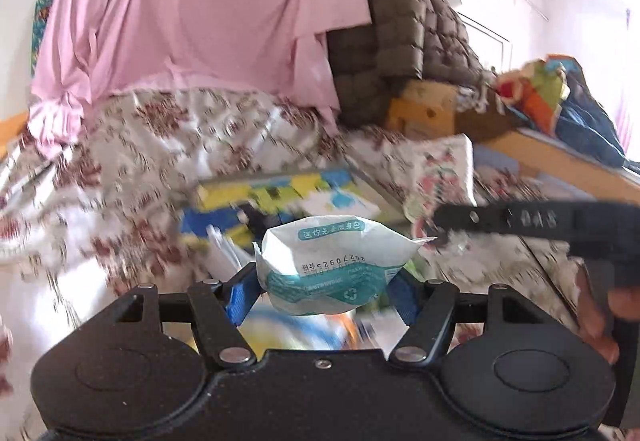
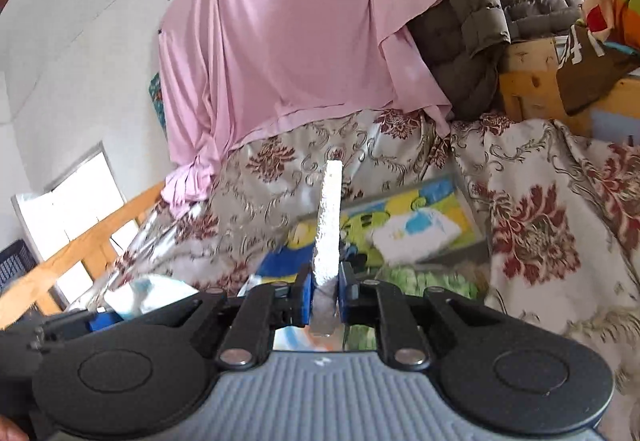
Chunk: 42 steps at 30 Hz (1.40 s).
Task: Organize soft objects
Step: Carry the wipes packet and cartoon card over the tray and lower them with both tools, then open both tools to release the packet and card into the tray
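Note:
My left gripper (image 1: 324, 293) is shut on a white and teal tissue pack (image 1: 332, 265) and holds it in the air above a colourful box (image 1: 280, 201). My right gripper (image 2: 326, 295) is shut on a thin white textured strip (image 2: 330, 217), held edge-on and upright. The right gripper's body (image 1: 540, 221) shows at the right of the left wrist view. The tissue pack and left gripper show at the lower left of the right wrist view (image 2: 148, 297).
A floral cloth (image 2: 540, 225) covers the surface around the colourful box (image 2: 400, 225). A pink sheet (image 1: 192, 13) hangs behind. A brown quilted blanket (image 1: 400, 33) lies on wooden boxes (image 2: 528, 89). A wooden rail (image 2: 80, 241) runs at left. Green soft items (image 2: 420, 277) lie below.

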### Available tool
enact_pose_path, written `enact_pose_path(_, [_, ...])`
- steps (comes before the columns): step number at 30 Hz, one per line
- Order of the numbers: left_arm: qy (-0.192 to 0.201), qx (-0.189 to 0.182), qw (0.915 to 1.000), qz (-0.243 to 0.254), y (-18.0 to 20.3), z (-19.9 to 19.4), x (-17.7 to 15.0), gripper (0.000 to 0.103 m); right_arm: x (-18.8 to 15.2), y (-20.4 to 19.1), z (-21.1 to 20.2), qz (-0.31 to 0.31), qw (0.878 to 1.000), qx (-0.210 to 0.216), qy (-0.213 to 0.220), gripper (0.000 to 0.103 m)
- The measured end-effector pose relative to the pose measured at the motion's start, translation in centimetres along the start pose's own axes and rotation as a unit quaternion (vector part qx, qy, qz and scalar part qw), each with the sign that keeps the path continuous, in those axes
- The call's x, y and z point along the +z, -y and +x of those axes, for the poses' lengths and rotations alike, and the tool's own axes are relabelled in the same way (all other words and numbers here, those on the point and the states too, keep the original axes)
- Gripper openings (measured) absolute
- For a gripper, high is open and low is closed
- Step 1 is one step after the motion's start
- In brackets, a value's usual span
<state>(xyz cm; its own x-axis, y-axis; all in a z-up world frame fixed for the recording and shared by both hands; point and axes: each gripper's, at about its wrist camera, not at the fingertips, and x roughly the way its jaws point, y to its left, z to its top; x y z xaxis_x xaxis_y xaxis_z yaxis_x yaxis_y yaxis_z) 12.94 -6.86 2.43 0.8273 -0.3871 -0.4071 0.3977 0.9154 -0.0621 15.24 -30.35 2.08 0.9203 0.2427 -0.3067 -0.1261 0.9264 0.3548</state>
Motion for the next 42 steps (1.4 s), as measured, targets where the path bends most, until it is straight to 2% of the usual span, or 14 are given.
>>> enact_pose_path(5, [0.006, 0.018, 0.9997, -0.015, -2.1, 4.7, 4.7, 0.070, 2.5, 1.6, 5.8, 0.013, 1.000, 0.022, 0.005, 0.014])
enact_pose_path(11, [-0.003, 0.052, 0.9986, -0.007, -4.8, 13.5, 9.0, 0.070, 4.7, 4.4, 14.0, 0.060, 0.998, 0.029, -0.019, 0.014])
enact_pose_path(16, [-0.029, 0.068, 0.9973, -0.007, -6.1, 21.2, 10.1, 0.070, 4.8, 6.6, 20.1, 0.102, 0.993, 0.029, -0.056, 0.014])
enact_pose_path(20, [-0.071, 0.066, 0.9953, -0.010, -7.0, 25.6, 9.4, 0.070, 3.9, 7.8, 22.8, 0.116, 0.988, 0.008, -0.101, 0.014])
enact_pose_path(23, [-0.116, 0.059, 0.9914, -0.014, -7.5, 28.0, 8.6, 0.070, 3.1, 8.7, 23.7, 0.126, 0.984, -0.012, -0.125, 0.015])
enact_pose_path(27, [-0.159, 0.068, 0.9849, -0.007, -7.8, 30.2, 7.6, 0.070, 2.5, 9.4, 23.7, 0.135, 0.981, -0.031, -0.136, 0.015])
enact_pose_path(37, [-0.189, 0.070, 0.9793, 0.015, -6.5, 31.3, 6.9, 0.073, 2.7, 10.1, 23.2, 0.129, 0.980, -0.064, -0.140, 0.031])
enact_pose_path(39, [-0.195, 0.068, 0.9782, 0.021, -6.2, 31.4, 6.9, 0.073, 3.0, 10.1, 22.8, 0.122, 0.980, -0.076, -0.137, 0.038])
enact_pose_path(41, [-0.197, 0.068, 0.9776, 0.024, -6.1, 31.3, 7.0, 0.074, 3.4, 10.2, 22.2, 0.124, 0.980, -0.083, -0.131, 0.052])
enact_pose_path(42, [-0.198, 0.068, 0.9777, 0.023, -6.0, 31.2, 7.0, 0.076, 3.7, 10.2, 21.8, 0.127, 0.980, -0.082, -0.126, 0.054])
